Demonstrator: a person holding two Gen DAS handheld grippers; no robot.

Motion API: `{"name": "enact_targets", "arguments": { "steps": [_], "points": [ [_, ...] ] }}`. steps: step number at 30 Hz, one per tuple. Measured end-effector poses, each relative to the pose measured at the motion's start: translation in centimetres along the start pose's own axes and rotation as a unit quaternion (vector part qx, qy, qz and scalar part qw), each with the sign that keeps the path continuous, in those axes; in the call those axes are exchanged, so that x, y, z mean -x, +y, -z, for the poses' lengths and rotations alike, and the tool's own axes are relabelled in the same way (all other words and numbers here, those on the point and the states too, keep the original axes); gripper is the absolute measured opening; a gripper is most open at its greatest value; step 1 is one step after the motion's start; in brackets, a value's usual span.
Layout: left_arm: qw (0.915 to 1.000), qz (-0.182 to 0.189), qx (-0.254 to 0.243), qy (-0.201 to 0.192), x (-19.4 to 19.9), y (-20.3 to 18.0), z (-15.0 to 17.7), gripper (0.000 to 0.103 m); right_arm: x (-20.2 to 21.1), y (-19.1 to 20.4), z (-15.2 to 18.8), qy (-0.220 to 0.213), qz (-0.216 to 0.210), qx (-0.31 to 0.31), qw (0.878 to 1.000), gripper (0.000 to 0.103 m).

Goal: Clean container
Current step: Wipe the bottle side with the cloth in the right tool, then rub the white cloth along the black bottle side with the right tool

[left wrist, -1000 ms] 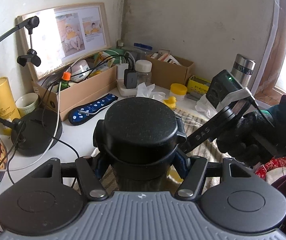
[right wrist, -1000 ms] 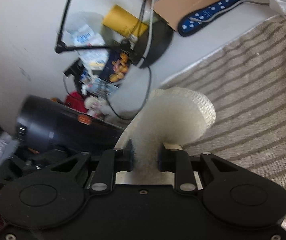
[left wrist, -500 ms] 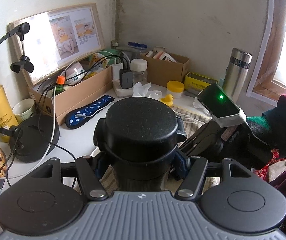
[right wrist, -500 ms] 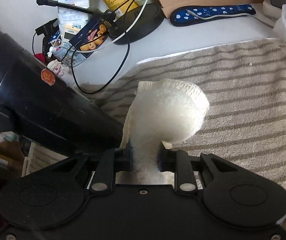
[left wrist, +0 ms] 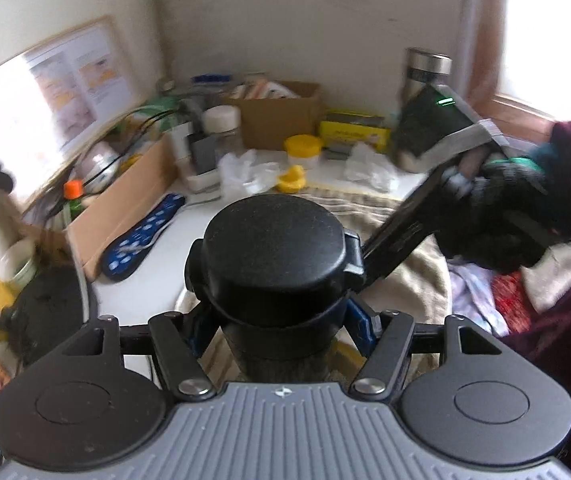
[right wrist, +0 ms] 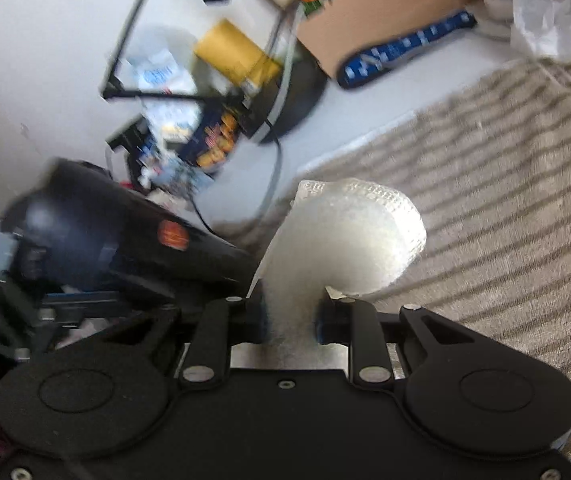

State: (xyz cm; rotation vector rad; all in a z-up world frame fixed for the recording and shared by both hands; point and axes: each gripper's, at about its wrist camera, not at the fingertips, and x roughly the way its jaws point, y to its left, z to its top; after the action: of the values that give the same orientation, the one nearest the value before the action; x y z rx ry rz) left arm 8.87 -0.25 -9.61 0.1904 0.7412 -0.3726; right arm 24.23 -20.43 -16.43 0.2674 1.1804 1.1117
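Observation:
My left gripper [left wrist: 275, 322] is shut on a black lidded container [left wrist: 275, 256], held upright above the striped towel [left wrist: 405, 276]. The same container [right wrist: 97, 240] shows in the right wrist view at the left, lying across the frame. My right gripper [right wrist: 291, 316] is shut on a white sponge cloth [right wrist: 349, 236], which bulges forward beside the container. The right gripper's body [left wrist: 425, 216] and the gloved hand [left wrist: 497, 216] appear right of the container in the left wrist view.
A cardboard box [left wrist: 125, 196], a blue dotted power strip [left wrist: 143, 232], a yellow-lidded jar [left wrist: 303, 150], a steel flask [left wrist: 425, 76] and crumpled tissue [left wrist: 245, 174] crowd the desk's back. A black lamp base [right wrist: 297, 92] and cables sit at the left.
My right gripper with the sponge has swung back up and away from the container's side. Both views are blurred by motion. The left gripper still holds the container.

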Motion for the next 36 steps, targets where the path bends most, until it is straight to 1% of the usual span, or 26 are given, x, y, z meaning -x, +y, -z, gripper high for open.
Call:
{"name": "enact_targets", "arguments": {
  "steps": [2,5,8,10,12,13,17,19,22,24,28,32,34,36],
  "points": [
    [0.9992,-0.023,0.033,0.003,0.3,-0.1,0.0,0.069,1.0,0.6,-0.3,-0.019,-0.015,0.000,1.000,0.022],
    [0.9960,-0.040,0.080,0.001,0.8,-0.3,0.0,0.069,2.3,1.4,-0.8,-0.041,-0.035,0.005,0.999,0.022],
    [0.9928,-0.071,0.097,-0.001,1.1,-0.8,-0.2,0.069,3.1,2.3,-1.3,-0.049,-0.051,0.020,0.997,0.022],
    [0.9906,-0.080,0.110,-0.016,1.7,-0.9,-0.2,0.069,3.5,3.0,-1.5,-0.049,-0.060,0.036,0.996,0.022],
    [0.9911,-0.070,0.109,-0.030,2.2,-0.8,-0.1,0.068,3.9,3.6,-1.8,-0.052,-0.069,0.054,0.995,0.022],
    [0.9920,-0.067,0.101,-0.034,2.3,-0.8,0.1,0.063,4.3,3.8,-2.0,-0.056,-0.075,0.059,0.994,0.022],
    [0.9952,-0.051,0.071,-0.045,2.5,-1.0,0.4,0.063,6.1,4.3,-3.3,-0.078,-0.116,0.062,0.988,0.022],
    [0.9956,-0.048,0.064,-0.050,2.6,-1.0,0.6,0.063,6.6,4.8,-4.1,-0.074,-0.145,0.065,0.985,0.022],
    [0.9955,-0.046,0.061,-0.056,2.6,-0.9,0.7,0.063,6.6,5.5,-5.0,-0.064,-0.175,0.076,0.979,0.022],
    [0.9955,-0.044,0.059,-0.060,2.5,-0.8,0.8,0.063,5.8,5.4,-5.2,-0.051,-0.181,0.076,0.979,0.022],
    [0.9952,-0.046,0.061,-0.062,2.6,-1.4,1.0,0.063,3.8,3.4,-4.7,-0.035,-0.176,0.035,0.983,0.022],
    [0.9949,-0.048,0.062,-0.063,2.6,-1.4,1.1,0.063,2.3,1.3,-3.7,-0.021,-0.168,-0.006,0.986,0.022],
    [0.9948,-0.049,0.063,-0.063,2.6,-1.5,1.1,0.063,1.6,0.9,-3.3,-0.009,-0.150,-0.004,0.989,0.022],
    [0.9946,-0.051,0.064,-0.063,2.6,-1.6,1.1,0.063,1.1,0.3,-3.0,-0.001,-0.149,-0.015,0.989,0.022]
  ]
}}
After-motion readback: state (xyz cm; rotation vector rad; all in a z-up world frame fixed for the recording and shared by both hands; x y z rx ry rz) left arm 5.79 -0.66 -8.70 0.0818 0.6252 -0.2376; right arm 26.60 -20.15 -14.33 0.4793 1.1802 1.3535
